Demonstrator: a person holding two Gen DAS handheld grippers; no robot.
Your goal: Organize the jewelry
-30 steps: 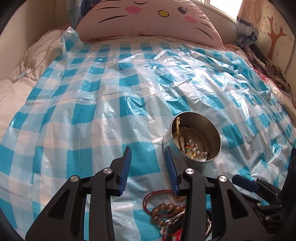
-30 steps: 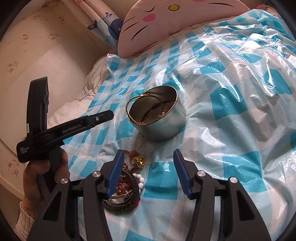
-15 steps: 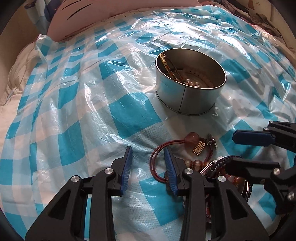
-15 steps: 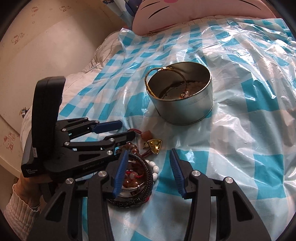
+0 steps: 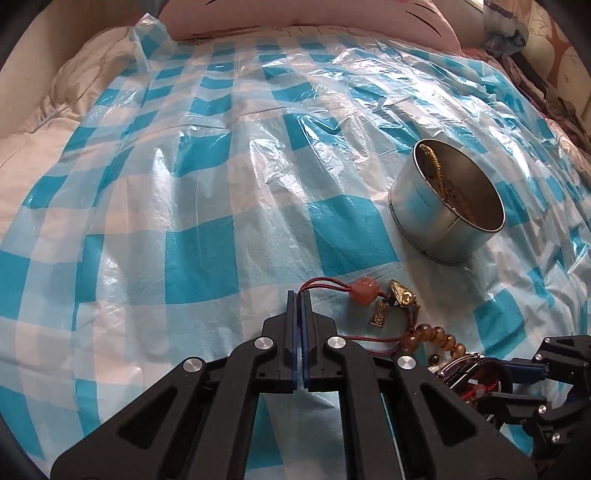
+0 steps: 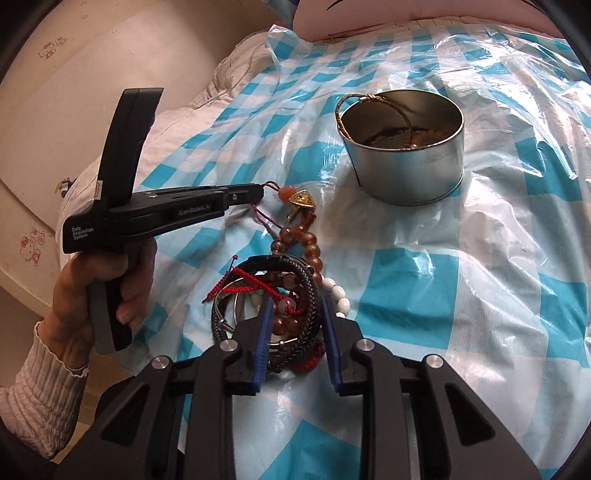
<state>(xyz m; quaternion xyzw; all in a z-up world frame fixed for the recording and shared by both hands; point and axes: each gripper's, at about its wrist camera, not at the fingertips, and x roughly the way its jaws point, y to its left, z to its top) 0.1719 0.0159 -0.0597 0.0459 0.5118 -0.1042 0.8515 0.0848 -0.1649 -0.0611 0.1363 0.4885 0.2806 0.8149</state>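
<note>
A round metal tin stands on the blue checked plastic sheet, with a gold bangle leaning on its rim and beads inside. My left gripper is shut on the red cord of a brown bead bracelet with an orange bead and gold charm. My right gripper stands partly closed around a pile of jewelry, a black braided bracelet and red string between its pads.
A pink cat-face pillow lies at the head of the bed. The bed's left edge and cream wall are close. White beads lie beside the pile. Clothes lie at the far right.
My left gripper has shut on the red cord and drawn the bead bracelet out from the pile. My right gripper has come down over the pile and narrowed around it.
</note>
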